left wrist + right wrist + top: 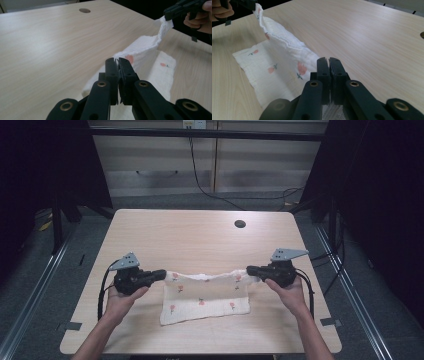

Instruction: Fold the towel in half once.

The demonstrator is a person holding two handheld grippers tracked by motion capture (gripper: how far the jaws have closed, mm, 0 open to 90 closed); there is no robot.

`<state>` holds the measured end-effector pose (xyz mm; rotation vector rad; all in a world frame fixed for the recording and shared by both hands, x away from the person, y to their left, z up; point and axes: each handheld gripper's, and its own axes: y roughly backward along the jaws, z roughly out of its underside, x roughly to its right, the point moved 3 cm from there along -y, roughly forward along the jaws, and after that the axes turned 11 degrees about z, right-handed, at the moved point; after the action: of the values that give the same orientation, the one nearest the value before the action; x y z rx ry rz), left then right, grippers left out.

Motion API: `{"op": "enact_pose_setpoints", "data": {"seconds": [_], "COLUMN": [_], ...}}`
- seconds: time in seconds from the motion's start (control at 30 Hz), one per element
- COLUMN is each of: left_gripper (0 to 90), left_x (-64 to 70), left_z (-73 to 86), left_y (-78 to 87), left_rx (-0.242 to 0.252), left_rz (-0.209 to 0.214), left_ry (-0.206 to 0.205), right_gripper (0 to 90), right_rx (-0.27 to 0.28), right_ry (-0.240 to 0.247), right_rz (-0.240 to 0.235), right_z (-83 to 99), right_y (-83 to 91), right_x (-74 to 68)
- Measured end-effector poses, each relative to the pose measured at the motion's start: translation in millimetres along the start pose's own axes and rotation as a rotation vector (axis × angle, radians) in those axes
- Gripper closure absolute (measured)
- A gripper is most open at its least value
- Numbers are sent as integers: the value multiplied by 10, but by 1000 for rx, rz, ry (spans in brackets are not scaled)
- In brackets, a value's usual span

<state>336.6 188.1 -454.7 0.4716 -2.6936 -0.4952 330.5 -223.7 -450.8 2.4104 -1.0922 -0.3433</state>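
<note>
Cloth [205,299] stretched between left tool [159,275] and right tool [251,269], far edge lifted

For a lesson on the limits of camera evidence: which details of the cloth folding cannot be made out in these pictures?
- Left gripper view: the left hand-held gripper has its jaws closed over the cloth corner, hiding how much fabric is pinched.
- Right gripper view: the same, at the right hand-held gripper.
- High view: the cloth's raised far edge hides the table beneath it.
- High view: the flower print is too small to read.
</note>
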Motion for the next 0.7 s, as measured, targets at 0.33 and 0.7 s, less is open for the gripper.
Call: {"op": "enact_pose_setpoints", "data": {"seconds": [0.33,0.7], "left_gripper": [870,869], "left_x": [205,237], "left_z": [317,581], "left_y": [-4,-36], "left_rx": [-94,-156], "left_rz": [8,33], "left_ry": [-42,-21], "right_gripper": [879,878], "right_rx": [-61,-116], "right_ry": [10,18], "right_rz": [-28,-47], "right_z": [314,543], "right_y": [23,81], "right_x": [-184,-357]}}
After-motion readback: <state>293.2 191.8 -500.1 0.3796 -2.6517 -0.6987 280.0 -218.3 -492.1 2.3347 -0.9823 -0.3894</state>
